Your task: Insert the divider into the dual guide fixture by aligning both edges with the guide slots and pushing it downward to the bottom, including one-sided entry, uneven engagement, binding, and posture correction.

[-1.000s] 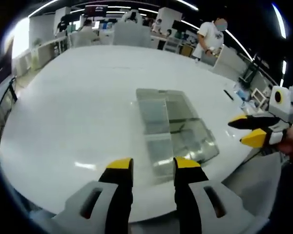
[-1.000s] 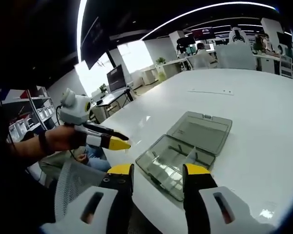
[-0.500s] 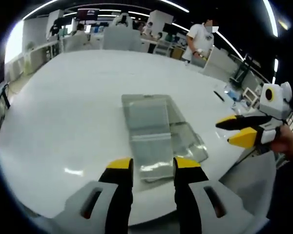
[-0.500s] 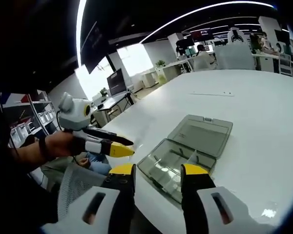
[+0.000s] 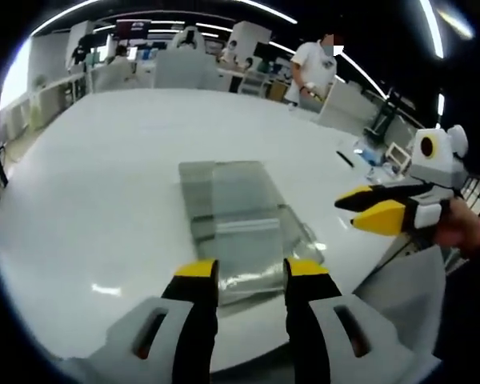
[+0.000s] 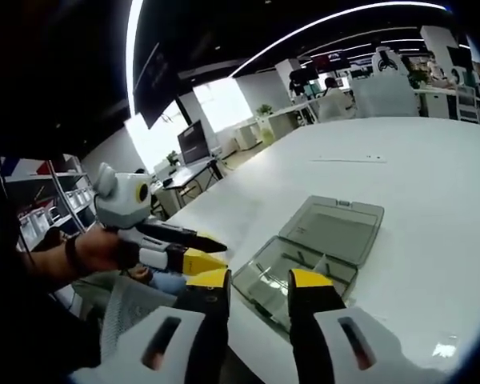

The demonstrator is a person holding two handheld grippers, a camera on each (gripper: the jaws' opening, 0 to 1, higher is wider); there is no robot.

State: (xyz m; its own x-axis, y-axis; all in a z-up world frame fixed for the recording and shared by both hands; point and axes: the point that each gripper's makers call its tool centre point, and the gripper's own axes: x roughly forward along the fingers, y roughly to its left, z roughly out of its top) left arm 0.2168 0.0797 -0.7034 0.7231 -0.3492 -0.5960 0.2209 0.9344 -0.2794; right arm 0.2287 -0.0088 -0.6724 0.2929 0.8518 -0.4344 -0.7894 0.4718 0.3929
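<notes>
I'm holding the left gripper [image 5: 250,270] and right gripper [image 6: 260,279] part-open and empty, hovering near the open clear compartment box [image 6: 316,252] on the white table [image 5: 104,200]; I'm reading no labels.

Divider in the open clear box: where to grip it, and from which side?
Judging from the right gripper view, grip the divider by its free upper edge, coming from above. It stands upright as a thin clear panel inside the tray of the box, whose walls block a sideways pinch. The lid lies open flat, so nothing covers it. Both the left gripper and the right gripper are open, holding nothing.
</notes>
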